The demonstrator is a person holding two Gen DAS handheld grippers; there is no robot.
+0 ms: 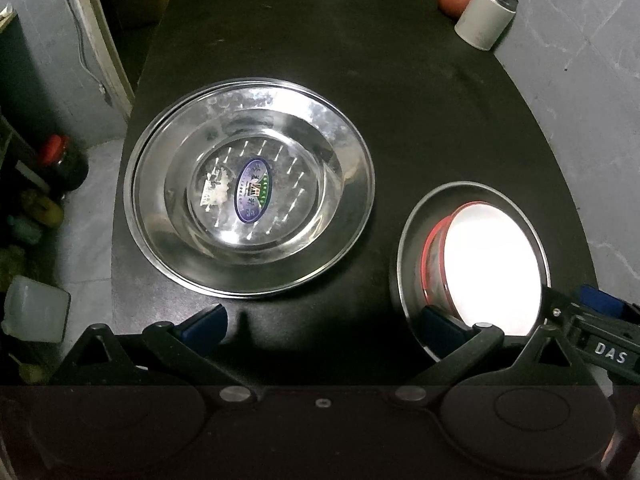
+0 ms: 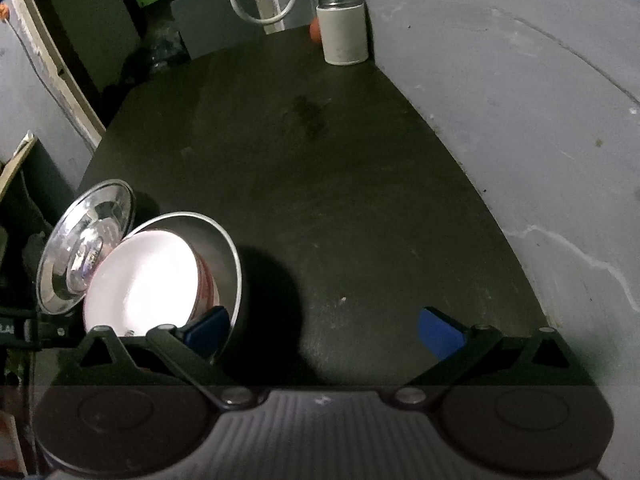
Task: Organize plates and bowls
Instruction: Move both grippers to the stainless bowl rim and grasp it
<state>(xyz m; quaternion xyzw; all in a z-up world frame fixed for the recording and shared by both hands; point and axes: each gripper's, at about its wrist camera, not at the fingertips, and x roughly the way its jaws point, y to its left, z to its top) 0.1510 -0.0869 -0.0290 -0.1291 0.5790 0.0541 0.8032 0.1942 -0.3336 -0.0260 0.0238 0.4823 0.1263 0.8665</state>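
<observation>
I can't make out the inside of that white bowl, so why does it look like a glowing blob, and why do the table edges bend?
Left wrist view: the white bowl is overexposed, so its inside is blown out; the steel plate shows mirror glare. Right wrist view: same blowout on the bowl, with a dark shadow beside it on the table. Both views: fisheye lenses curve the edges.

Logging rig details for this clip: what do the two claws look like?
Both match: black linkage arms with silver pivot pins, blue pads on the fingertips, and round black discs at the base. The left claw has a smooth dark body; the right claw has a ribbed grey panel. White letters "DAS" show on the right claw in the left view. No sleeves visible.
</observation>
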